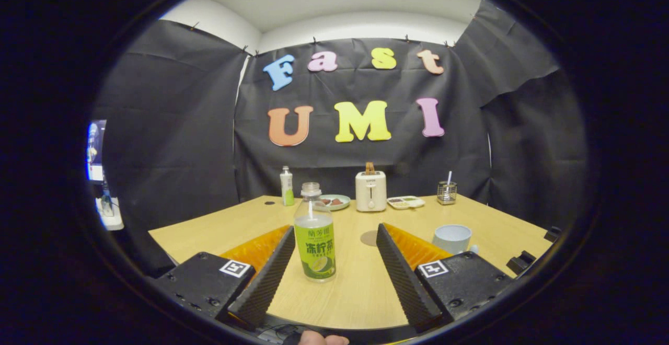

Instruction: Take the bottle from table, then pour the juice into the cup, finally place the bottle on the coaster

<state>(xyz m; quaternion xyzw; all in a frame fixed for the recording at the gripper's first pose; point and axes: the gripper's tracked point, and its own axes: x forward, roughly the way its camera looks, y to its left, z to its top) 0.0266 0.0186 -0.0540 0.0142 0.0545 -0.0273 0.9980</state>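
Clear plastic bottle (314,235) with a green label in Chinese script stands upright and uncapped on the pale wooden table (355,287), between the ribbed fingers of the wide-open, empty gripper (332,240). Beyond sit a round coaster (369,238) and pale blue cup (451,238).

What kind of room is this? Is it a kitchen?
Probably a test booth set up like a kitchen table: black cloth walls, a toaster and a juice bottle standing between the open gripper fingers.
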